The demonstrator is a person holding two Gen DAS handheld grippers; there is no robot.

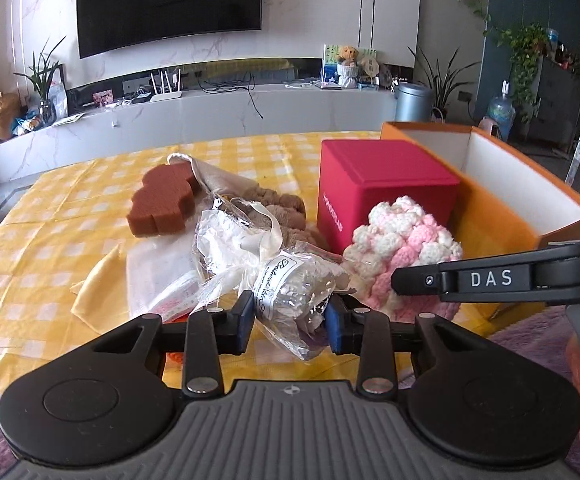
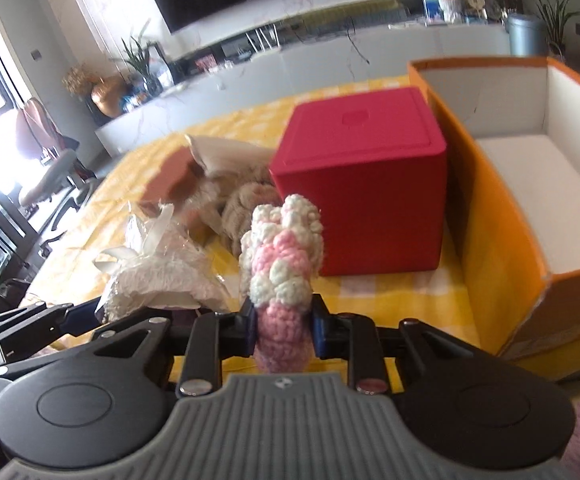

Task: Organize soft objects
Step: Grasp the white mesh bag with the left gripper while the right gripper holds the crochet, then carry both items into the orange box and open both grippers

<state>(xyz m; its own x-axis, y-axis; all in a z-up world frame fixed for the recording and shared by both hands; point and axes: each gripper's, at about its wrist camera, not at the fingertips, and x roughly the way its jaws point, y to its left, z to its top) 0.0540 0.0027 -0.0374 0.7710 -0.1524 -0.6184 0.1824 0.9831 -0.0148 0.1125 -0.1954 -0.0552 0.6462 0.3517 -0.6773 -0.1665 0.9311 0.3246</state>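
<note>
My left gripper (image 1: 290,322) is shut on a clear plastic bag of white fluff (image 1: 293,292) tied with a cream ribbon, at the near edge of the yellow checked table (image 1: 50,208). My right gripper (image 2: 284,330) is shut on a pink and white crocheted piece (image 2: 284,252) and holds it upright; the piece also shows in the left wrist view (image 1: 405,256). The plastic bag lies to its left (image 2: 158,276). A brown sponge (image 1: 162,200), a beige cloth (image 1: 226,180) and a brown furry item (image 1: 282,204) lie behind.
A red cube box (image 1: 377,188) stands on the table, also in the right wrist view (image 2: 361,188). An open orange box with a white inside (image 2: 529,184) stands to its right. A pale yellow cloth (image 1: 98,284) lies at the left. A purple rug (image 1: 529,332) lies below.
</note>
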